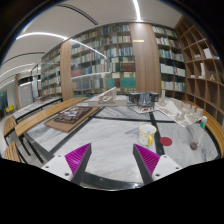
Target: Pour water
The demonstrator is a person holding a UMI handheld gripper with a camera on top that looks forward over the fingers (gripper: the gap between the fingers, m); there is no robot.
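Note:
My gripper point(112, 152) is open and empty, its two magenta pads point(76, 158) spread wide above a grey marbled table point(110, 135). A small yellowish cup or bottle point(147, 136) stands on the table just ahead of the right finger. A small red thing point(166, 143) lies just to its right. Farther right stand clear bottles point(196, 133) with coloured caps; their contents cannot be made out. Nothing is between the fingers.
A dark tray with a wooden rim point(74, 117) lies on the table ahead to the left. A metal wire rack point(141, 100) stands at the table's far end. Wooden chairs point(12, 135) stand on the left. Bookshelves point(110, 62) fill the background.

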